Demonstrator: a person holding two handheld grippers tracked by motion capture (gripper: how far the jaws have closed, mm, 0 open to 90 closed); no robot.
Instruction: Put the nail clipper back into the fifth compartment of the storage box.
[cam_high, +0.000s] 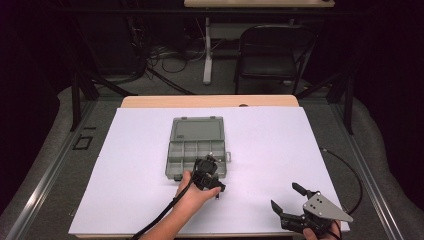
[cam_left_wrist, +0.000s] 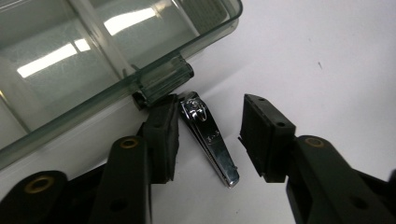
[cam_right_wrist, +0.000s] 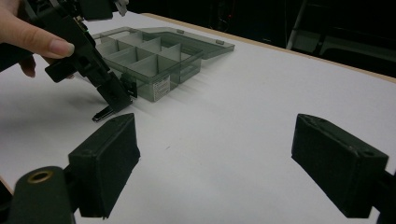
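A silver nail clipper (cam_left_wrist: 212, 144) lies flat on the white table sheet, just off the front edge of a clear grey organizer box (cam_left_wrist: 84, 56). My left gripper (cam_left_wrist: 208, 133) is open and angled down over the clipper, one jaw on each side, with neither pad touching it. Its left pad (cam_left_wrist: 161, 137) sits right under the box's latch (cam_left_wrist: 163, 79). The right gripper view has the clipper (cam_right_wrist: 102, 114) poking out below the left gripper (cam_right_wrist: 100, 84). My right gripper (cam_high: 290, 200) is open near the front right of the table, nothing between its pads (cam_right_wrist: 105, 163).
The organizer box (cam_high: 196, 147) stands open mid-table with its lid laid back; its several compartments look empty. A hand (cam_high: 192, 195) holds the left gripper. The white sheet (cam_high: 280, 145) spreads wide on both sides. A black chair (cam_high: 270, 55) stands beyond the table.
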